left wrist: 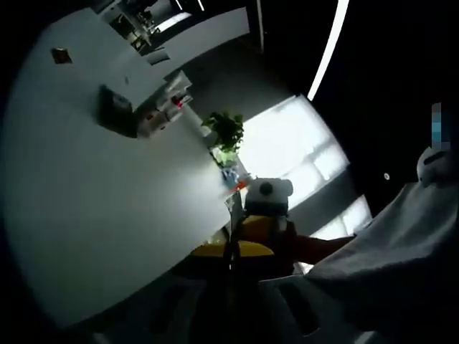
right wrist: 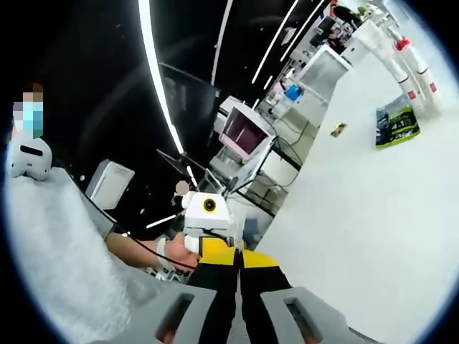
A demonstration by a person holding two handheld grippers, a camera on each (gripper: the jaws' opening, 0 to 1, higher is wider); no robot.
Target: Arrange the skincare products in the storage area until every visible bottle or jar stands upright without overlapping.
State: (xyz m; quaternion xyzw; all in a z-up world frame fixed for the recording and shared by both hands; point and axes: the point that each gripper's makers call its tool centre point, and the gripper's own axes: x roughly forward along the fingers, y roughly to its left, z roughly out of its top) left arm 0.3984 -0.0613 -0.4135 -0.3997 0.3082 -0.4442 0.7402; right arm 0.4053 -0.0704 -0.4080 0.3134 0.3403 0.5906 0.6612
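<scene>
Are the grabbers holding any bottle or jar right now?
No. The right hand-held gripper and the left hand-held gripper both have open, empty jaws, raised away from the white table.

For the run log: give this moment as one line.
phase: grippers raised, facing each other | left gripper: empty | right gripper: empty | white table: bottles at far end, untouched

The table (right wrist: 358, 215) was plain white. The other gripper (right wrist: 215, 244) had a white top, a yellow band and black jaws. The plant (left wrist: 226, 130) was green. A packet (right wrist: 396, 125) showed green and black print.
</scene>
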